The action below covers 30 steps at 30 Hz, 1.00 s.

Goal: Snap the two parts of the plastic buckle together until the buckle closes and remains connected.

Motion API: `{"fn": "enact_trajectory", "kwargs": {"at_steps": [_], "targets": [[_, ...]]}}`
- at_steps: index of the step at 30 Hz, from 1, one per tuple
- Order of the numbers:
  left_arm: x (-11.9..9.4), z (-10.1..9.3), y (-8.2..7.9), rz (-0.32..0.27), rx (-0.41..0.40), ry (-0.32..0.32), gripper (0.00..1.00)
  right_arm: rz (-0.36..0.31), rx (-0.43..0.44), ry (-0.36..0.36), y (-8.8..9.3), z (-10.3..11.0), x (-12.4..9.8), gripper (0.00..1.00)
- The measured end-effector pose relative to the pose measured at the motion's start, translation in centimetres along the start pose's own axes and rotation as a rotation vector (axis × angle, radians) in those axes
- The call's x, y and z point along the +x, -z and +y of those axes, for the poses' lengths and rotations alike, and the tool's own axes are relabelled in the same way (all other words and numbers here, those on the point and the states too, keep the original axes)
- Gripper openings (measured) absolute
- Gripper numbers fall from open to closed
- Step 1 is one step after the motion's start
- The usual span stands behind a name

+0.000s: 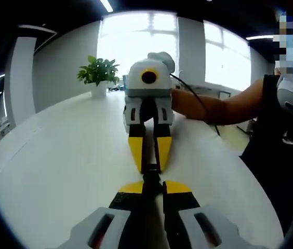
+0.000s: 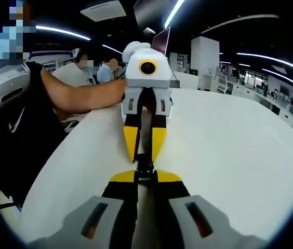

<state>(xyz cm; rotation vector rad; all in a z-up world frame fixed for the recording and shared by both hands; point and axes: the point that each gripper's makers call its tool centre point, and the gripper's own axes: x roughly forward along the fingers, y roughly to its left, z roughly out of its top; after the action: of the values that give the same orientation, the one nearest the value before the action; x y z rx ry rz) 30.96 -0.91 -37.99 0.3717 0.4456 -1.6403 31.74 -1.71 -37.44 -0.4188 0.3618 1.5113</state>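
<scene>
Left gripper point(image 1: 152, 185) and right gripper point(image 2: 146, 179), tip to tip above the white table point(image 1: 58, 155), each clamp the black buckle point(image 1: 151, 171).

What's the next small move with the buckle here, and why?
Probably push the two grippers straight toward each other. The left gripper and right gripper face tip to tip, each shut on an end of the black buckle above the white table. Whether it has latched can't be told.
</scene>
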Motion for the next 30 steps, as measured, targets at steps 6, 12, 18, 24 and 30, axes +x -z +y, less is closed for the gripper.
{"fn": "enact_trajectory", "kwargs": {"at_steps": [6, 12, 18, 24, 30], "targets": [[0.03, -0.05, -0.08, 0.003, 0.002, 0.012, 0.08, 0.006, -0.012, -0.010, -0.06, 0.25, 0.02, 0.08], [0.67, -0.43, -0.37, 0.004, 0.008, 0.023, 0.08, 0.009, -0.021, -0.024, -0.09, 0.73, 0.29, 0.08], [0.44, -0.37, -0.27, 0.002, 0.007, 0.016, 0.09, 0.012, -0.021, -0.008, -0.11, 0.49, 0.23, 0.08], [0.53, -0.30, -0.35, -0.006, -0.001, 0.011, 0.09, -0.001, 0.001, -0.009, -0.18, 0.54, 0.15, 0.08], [0.61, -0.01, -0.45, -0.010, -0.027, -0.005, 0.10, 0.001, 0.020, 0.005, -0.11, 0.46, 0.11, 0.09]]}}
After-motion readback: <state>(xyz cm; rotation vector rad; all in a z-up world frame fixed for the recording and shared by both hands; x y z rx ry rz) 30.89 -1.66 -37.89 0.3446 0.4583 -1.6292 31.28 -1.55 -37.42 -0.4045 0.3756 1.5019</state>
